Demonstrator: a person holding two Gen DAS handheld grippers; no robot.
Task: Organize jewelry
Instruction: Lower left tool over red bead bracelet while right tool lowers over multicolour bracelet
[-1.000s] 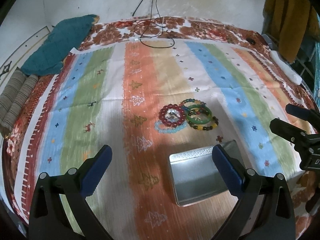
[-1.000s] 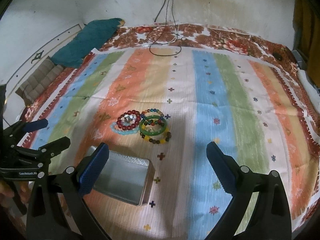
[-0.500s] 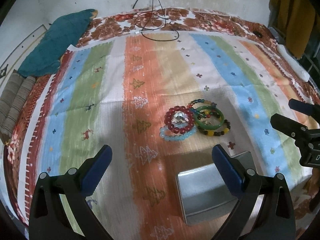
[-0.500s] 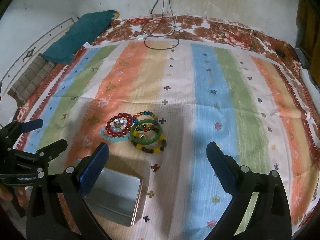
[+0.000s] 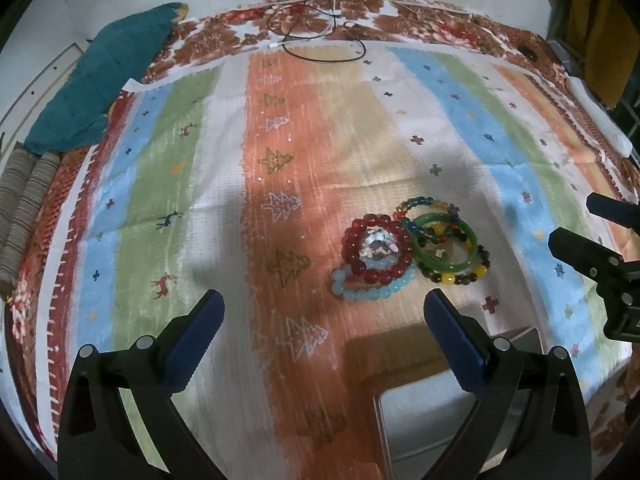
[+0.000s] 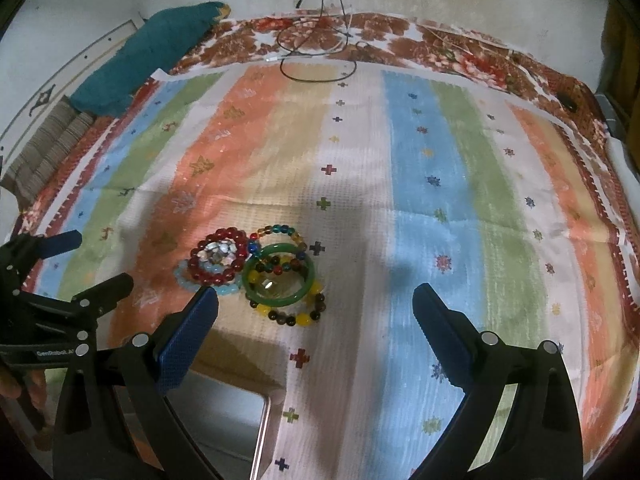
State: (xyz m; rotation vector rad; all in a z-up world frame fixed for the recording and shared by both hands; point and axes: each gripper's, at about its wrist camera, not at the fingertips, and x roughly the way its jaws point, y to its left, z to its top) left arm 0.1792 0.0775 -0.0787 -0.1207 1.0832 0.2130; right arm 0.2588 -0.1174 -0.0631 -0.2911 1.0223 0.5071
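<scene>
In the left wrist view, the left tool (image 5: 322,312) is seen at the bottom of the frame with its two blue-padded fingers spread wide and nothing held between them. The right tool (image 6: 316,306) is likewise released in its own view, jaws wide apart and nothing gripped.

A cluster of bracelets is found on the striped cloth (image 5: 168,184), right of centre in the left view and left of centre in the right view. A red bead bracelet (image 5: 377,251) is laid partly over a pale blue bead bracelet (image 5: 366,286), with a faceted clear piece seen inside the red ring. Just beside it to the right, a green bangle (image 5: 444,247) is stacked over a multicoloured bead bracelet (image 5: 424,206) and a yellow-and-brown bead bracelet (image 5: 458,278); the rings overlap one another.

A metal tin (image 5: 424,420) is placed below the cluster, at the lower right of the left view, partly hidden by the tool's right finger. A teal cloth (image 5: 104,80) is seen at the upper left, and a black cable (image 5: 320,46) at the top centre.
</scene>
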